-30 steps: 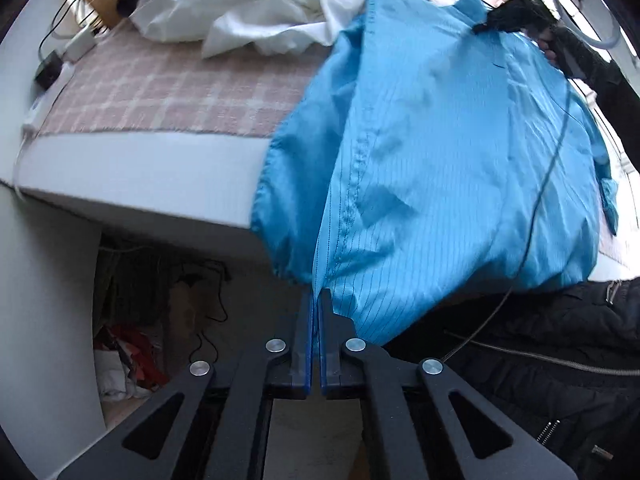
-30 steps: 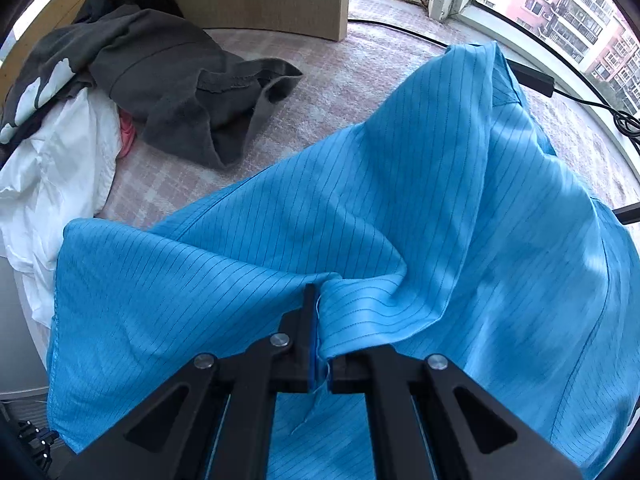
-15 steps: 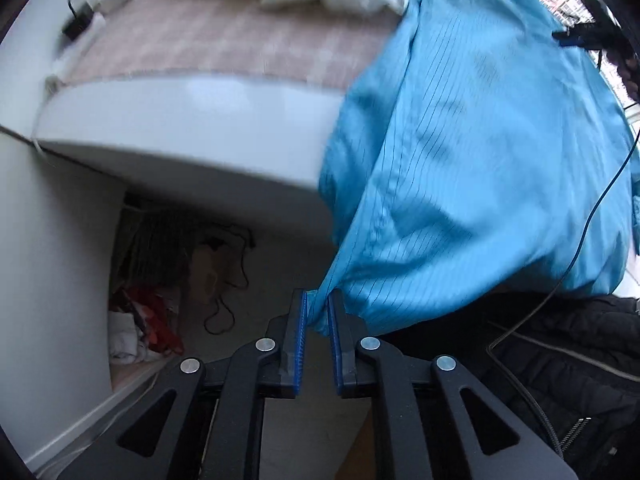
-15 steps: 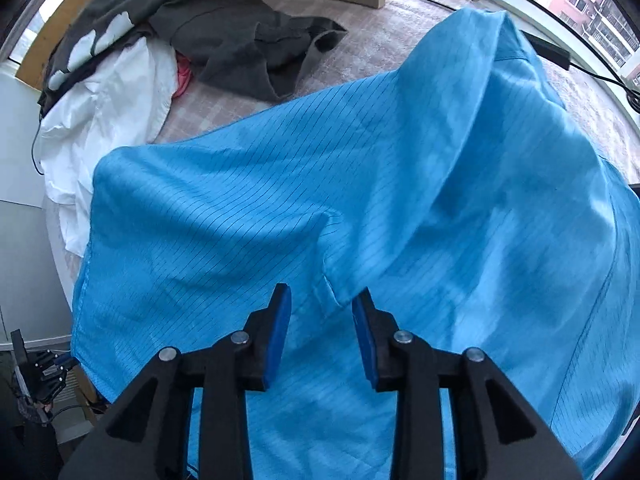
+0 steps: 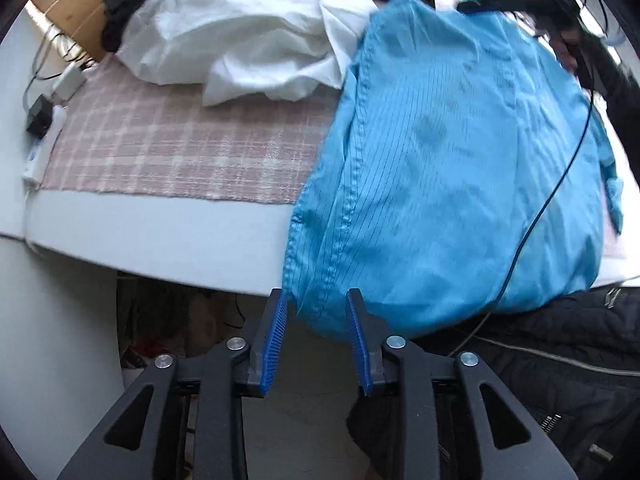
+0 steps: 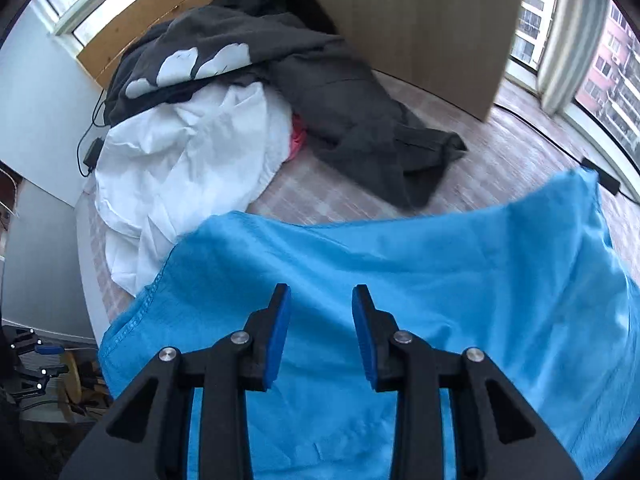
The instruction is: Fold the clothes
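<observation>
Left wrist view: the left gripper (image 5: pixel 316 312) stood with its jaws spread wide, blue ribbed pads facing each other, nothing clamped. The hanging hem of the blue garment (image 5: pixel 452 168) drooped into the gap between the fingertips; contact with the left pad could not be told. That garment, thin blue cloth with fine dark pinstripes and stitched seams, lay draped over the front edge of the white bed platform (image 5: pixel 160 232), its lower part hanging off. A dark cable (image 5: pixel 556 184) ran across it. To the right, below the hem, sat a black quilted jacket (image 5: pixel 560 344) with a zip. Farther back lay the pink checked bed cover (image 5: pixel 168 148), then a crumpled white garment (image 5: pixel 248 36). At the left edge sat a white power strip (image 5: pixel 44 136) with a black adapter (image 5: pixel 39 114) and a white charger (image 5: pixel 69 82). No writing could be read on them. At the far top right the right gripper (image 5: pixel 476 4) showed, blurred.

In the right wrist view the right gripper (image 6: pixel 318 304) was likewise wide apart and empty, hovering over the blue garment (image 6: pixel 420 280). Beyond it lay the white garment (image 6: pixel 180 168), a sliver of pink cloth (image 6: pixel 298 142), and a dark grey garment (image 6: pixel 320 88) with white blob-shaped print, no legible letters. Behind stood a wooden board (image 6: pixel 420 20) and windows.
</observation>
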### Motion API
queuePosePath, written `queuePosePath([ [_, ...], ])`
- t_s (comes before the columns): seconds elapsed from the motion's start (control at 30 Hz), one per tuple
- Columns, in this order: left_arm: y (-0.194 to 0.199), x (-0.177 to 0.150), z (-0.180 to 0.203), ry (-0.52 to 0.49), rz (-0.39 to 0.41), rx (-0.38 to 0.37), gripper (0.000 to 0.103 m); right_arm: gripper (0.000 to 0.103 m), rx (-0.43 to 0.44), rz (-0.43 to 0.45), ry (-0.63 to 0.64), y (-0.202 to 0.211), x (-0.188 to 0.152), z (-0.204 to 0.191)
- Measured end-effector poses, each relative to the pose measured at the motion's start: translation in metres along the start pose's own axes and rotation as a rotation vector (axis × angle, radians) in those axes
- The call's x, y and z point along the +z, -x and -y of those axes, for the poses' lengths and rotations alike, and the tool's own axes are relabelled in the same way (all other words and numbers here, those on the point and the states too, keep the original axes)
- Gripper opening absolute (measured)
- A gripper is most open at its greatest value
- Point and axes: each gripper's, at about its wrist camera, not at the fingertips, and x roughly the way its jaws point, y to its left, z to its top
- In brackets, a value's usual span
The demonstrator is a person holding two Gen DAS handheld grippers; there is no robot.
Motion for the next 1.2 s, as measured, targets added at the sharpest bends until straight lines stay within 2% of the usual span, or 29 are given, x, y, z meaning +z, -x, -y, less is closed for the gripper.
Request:
queuePosePath([
  [0.07,-0.016,-0.001,0.003,-0.005,-0.01,-0.033,0.031,0.031,-0.013,-0.051,0.037,-0.024,0.005,-0.02],
  [0.13,-0.026,-0.004,0.006,-0.011,-0.006,-0.027,0.032,0.031,-0.019,-0.116,0.065,-0.045,0.004,-0.034],
  [0.23,-0.036,-0.005,0.008,-0.02,0.01,-0.011,0.032,0.031,0.047,-0.219,0.077,-0.061,-0.005,-0.042],
  [0.3,-0.042,-0.004,0.01,-0.03,0.018,0.011,0.032,0.031,0.059,-0.204,0.057,-0.05,-0.008,-0.036],
  [0.4,-0.052,-0.003,0.009,-0.017,0.01,0.005,0.031,0.031,0.025,-0.145,0.031,-0.023,-0.007,-0.02],
  [0.43,-0.052,-0.004,0.009,-0.02,0.016,0.001,0.029,0.031,-0.004,-0.131,0.026,-0.015,-0.007,-0.013],
  [0.47,-0.051,-0.005,0.009,-0.024,0.021,0.001,0.02,0.031,-0.049,-0.114,0.019,-0.009,-0.007,-0.005],
  [0.53,-0.049,-0.007,0.009,-0.026,0.025,0.004,0.012,0.031,-0.149,-0.081,-0.002,0.0,-0.008,0.013],
  [0.63,-0.042,-0.014,0.009,-0.025,0.028,-0.005,0.003,0.031,-0.277,-0.068,-0.059,0.0,-0.01,0.046],
  [0.77,-0.028,-0.025,0.009,-0.021,0.031,-0.028,0.002,0.031,-0.3,-0.103,-0.211,-0.015,-0.012,0.097],
  [0.83,-0.022,-0.033,0.009,-0.021,0.029,-0.04,0.002,0.032,-0.312,-0.114,-0.243,-0.024,-0.013,0.112],
  [0.9,-0.022,-0.042,0.009,-0.025,0.009,-0.042,0.002,0.033,-0.318,-0.109,-0.236,-0.022,-0.012,0.114],
  [0.97,-0.032,-0.049,0.007,-0.023,-0.035,-0.022,0.01,0.033,-0.332,-0.112,-0.217,-0.02,-0.01,0.113],
  [1.1,-0.032,-0.043,-0.009,0.035,-0.038,0.012,0.008,0.033,-0.363,-0.107,-0.181,-0.011,-0.005,0.1],
  [1.13,-0.025,-0.04,-0.014,0.052,-0.014,-0.004,0.009,0.033,-0.332,-0.078,-0.178,-0.003,-0.003,0.091],
  [1.2,-0.009,-0.025,-0.017,0.053,0.036,-0.012,0.01,0.033,-0.202,-0.046,-0.142,0.013,0.004,0.064],
])
